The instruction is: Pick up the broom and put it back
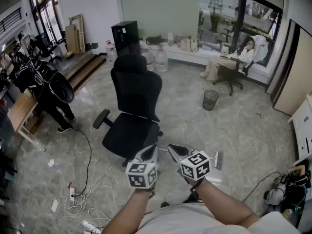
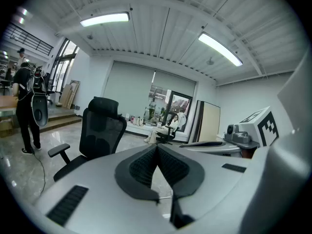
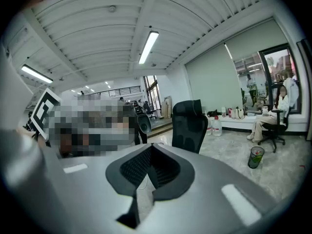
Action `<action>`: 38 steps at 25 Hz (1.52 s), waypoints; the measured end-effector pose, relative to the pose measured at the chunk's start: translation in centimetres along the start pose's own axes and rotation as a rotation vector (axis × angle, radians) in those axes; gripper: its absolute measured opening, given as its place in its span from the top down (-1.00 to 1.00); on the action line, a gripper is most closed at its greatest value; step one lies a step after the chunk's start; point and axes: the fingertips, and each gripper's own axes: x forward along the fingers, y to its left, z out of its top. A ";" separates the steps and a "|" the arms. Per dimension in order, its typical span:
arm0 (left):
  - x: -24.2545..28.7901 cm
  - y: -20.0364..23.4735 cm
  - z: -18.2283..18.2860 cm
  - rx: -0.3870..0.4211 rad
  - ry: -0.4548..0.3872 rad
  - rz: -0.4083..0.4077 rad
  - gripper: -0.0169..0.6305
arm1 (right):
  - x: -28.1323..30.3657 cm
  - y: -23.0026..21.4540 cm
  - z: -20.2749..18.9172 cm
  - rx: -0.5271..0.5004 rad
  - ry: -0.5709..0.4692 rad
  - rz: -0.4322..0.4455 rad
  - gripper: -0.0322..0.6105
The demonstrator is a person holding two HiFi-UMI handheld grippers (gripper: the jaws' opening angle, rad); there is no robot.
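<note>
Broom [image 1: 218, 160] first: only a small bristled head shows, down on the floor on the near right of the chair [image 1: 134, 106]. I can't make out any handle from here.

Neither gripper has it. The left gripper [image 1: 150, 150] and right gripper [image 1: 175, 150] hover side by side just short of the chair's seat, marker cubes towards the person holding them. The broom sits just beyond the right gripper's cube, not touching it.

Look along the left gripper [image 2: 157, 147]: jaws pressed together at the tips, nothing between them. Same story on the right gripper [image 3: 151, 147]: jaws closed, nothing caught in them, both aimed past the chair.

The chair itself stands upright on the marble floor, black mesh back, one armrest jutting out on its left.

Cables [image 1: 92, 179] trail across the floor near the chair's left side.

Further out, a bin [image 1: 210, 100] stands well off the chair's right. A person [image 1: 48, 89] in black stands well off its left.

Behind the chair, jugs [image 1: 161, 60] sit on the floor beside a black cabinet [image 1: 125, 37]. Far right of the chair, another person [image 1: 234, 57] sits by the window.
</note>
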 end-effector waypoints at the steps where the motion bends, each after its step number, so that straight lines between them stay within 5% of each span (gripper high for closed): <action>1: -0.1 -0.1 0.0 0.000 0.000 -0.002 0.93 | 0.0 0.2 0.0 -0.002 0.000 0.000 0.89; 11: -0.3 0.7 0.0 -0.016 0.005 0.010 0.93 | 0.3 0.6 0.4 0.021 -0.012 0.022 0.89; 20: 5.0 2.3 0.6 -0.027 0.028 0.023 0.92 | 3.6 -3.6 1.1 0.020 0.005 0.051 0.89; 26: 13.4 4.7 0.8 -0.038 0.067 0.066 0.92 | 8.2 -11.2 0.8 0.053 0.029 0.081 0.89; 32: 27.3 6.9 1.0 -0.082 0.102 0.105 0.92 | 14.7 -23.9 0.5 0.044 0.087 0.125 0.88; 38: 37.8 8.9 -2.0 -0.165 0.214 0.177 0.93 | 20.2 -33.5 -3.3 0.090 0.227 0.215 0.87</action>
